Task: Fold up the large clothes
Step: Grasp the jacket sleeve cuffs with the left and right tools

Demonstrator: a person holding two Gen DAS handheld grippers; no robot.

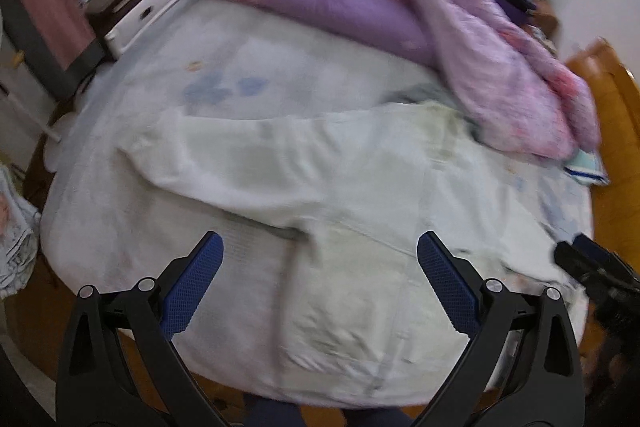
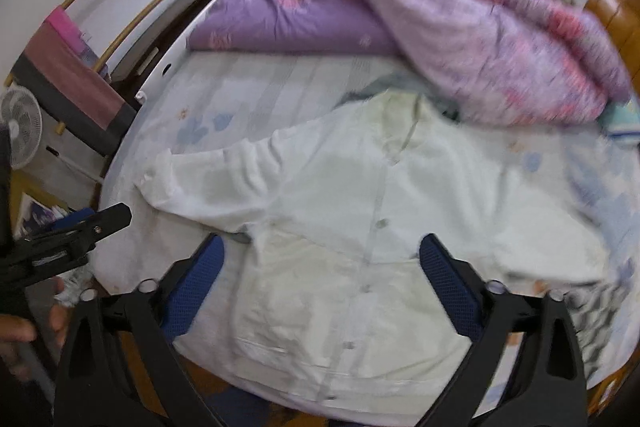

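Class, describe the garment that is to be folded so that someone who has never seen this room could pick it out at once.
Find the bed with its pale sheet. A purple quilt is heaped at the far end; nearer lies the shirt, spread flat. It alone is pale cream-green, with a buttoned front and one long sleeve stretched out to the left.

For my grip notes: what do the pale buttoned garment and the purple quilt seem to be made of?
Pale garment: apparently thin woven cloth, matte; it lies flat with soft creases, though the picture is blurred. Purple quilt: likely padded fabric, slightly smooth; it bunches in thick, puffy folds.
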